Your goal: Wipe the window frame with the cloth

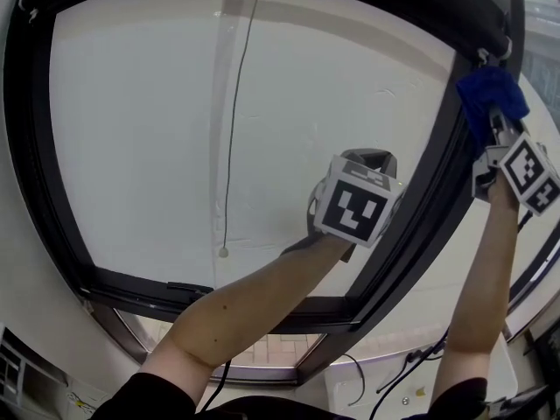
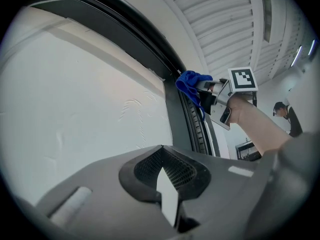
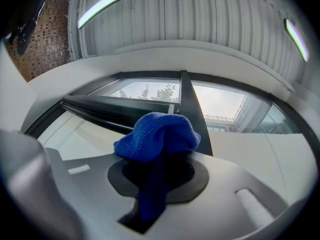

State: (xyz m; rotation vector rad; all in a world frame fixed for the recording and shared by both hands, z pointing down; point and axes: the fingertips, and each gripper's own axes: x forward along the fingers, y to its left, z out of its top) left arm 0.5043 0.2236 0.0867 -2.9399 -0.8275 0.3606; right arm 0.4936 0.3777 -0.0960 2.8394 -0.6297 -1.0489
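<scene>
Window frame [image 1: 427,191], hanging cord [image 1: 233,138] — right gripper [image 1: 496,122] clamping cloth [image 1: 490,93]

No word, number or brand can be read. Behind the fingers of the left gripper [image 2: 165,176] and the right gripper [image 3: 157,164], the left cube [image 1: 354,206] and the right cube [image 1: 532,175] carry only black-and-white square patterns. A pale sticker [image 1: 79,401], far below the left fingers, has print too small to read.
</scene>
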